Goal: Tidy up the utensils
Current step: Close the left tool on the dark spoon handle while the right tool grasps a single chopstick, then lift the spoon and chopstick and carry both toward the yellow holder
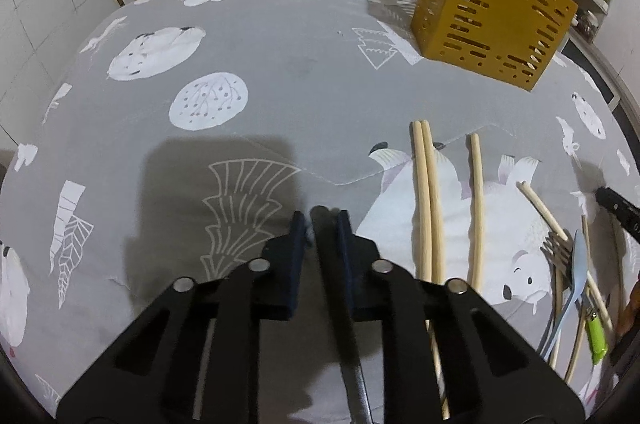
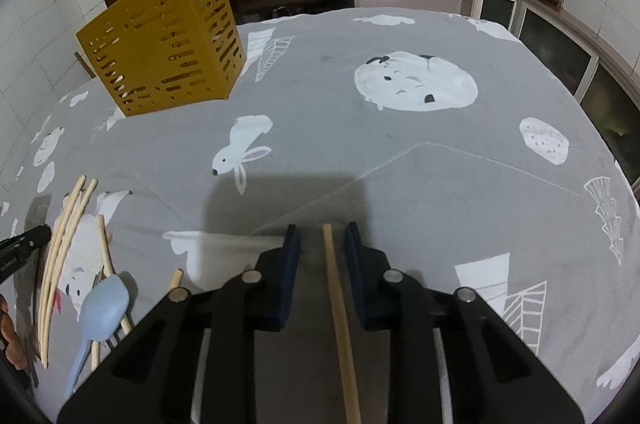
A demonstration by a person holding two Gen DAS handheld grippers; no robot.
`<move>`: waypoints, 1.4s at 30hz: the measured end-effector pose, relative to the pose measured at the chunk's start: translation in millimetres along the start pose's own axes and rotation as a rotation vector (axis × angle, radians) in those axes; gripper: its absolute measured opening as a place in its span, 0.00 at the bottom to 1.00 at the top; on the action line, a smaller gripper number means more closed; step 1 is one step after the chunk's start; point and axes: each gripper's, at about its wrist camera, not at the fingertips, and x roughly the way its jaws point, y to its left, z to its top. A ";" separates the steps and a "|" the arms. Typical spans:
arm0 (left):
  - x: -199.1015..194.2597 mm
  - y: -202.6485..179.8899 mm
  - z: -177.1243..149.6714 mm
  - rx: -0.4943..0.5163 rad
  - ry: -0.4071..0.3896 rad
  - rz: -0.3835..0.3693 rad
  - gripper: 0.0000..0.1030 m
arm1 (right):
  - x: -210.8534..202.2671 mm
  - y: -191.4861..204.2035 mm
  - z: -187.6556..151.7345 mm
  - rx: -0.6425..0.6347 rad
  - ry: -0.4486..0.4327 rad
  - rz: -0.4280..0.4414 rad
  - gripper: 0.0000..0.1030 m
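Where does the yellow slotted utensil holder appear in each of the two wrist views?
Left wrist view: the yellow utensil holder stands upper right, on the grey tablecloth.
Right wrist view: it stands upper left, before the tiled wall.
Shared landmark: the light blue spoon, lower right in the left view and lower left in the right view.

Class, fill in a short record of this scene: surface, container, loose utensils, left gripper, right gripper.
surface: grey patterned tablecloth
container: yellow slotted caddy, standing on the cloth
loose utensils: chopsticks, fork, blue spoon
left gripper: fingers closed on a dark metal utensil
right gripper: fingers open, a single chopstick between them, gaps either side
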 end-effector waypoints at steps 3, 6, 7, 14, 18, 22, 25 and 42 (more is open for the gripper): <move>1.6 -0.1 0.6 -0.001 0.001 0.002 0.11 | 0.0 1.1 1.2 -0.006 0.007 -0.010 0.23; 3.6 -3.6 1.6 0.009 0.000 0.022 0.10 | 1.0 3.0 1.6 -0.024 0.006 -0.019 0.22; 4.4 -2.8 2.8 0.013 0.003 0.025 0.09 | 0.4 2.7 2.1 -0.025 0.015 -0.015 0.20; 2.1 -8.0 1.9 0.032 0.024 0.037 0.07 | 1.1 1.5 2.7 -0.051 0.043 -0.005 0.13; 0.8 -3.9 6.1 0.007 0.037 0.008 0.07 | -3.7 0.2 5.6 -0.029 0.033 0.024 0.05; -5.2 -3.8 7.1 -0.002 0.023 -0.032 0.07 | -21.2 5.3 8.2 -0.032 -0.028 0.037 0.05; -12.8 -8.7 7.8 0.001 -0.005 -0.058 0.07 | -33.4 10.5 11.0 -0.033 -0.071 0.049 0.05; -100.2 -39.7 14.5 0.102 -0.312 -0.185 0.07 | -100.6 64.8 18.8 -0.090 -0.397 0.110 0.05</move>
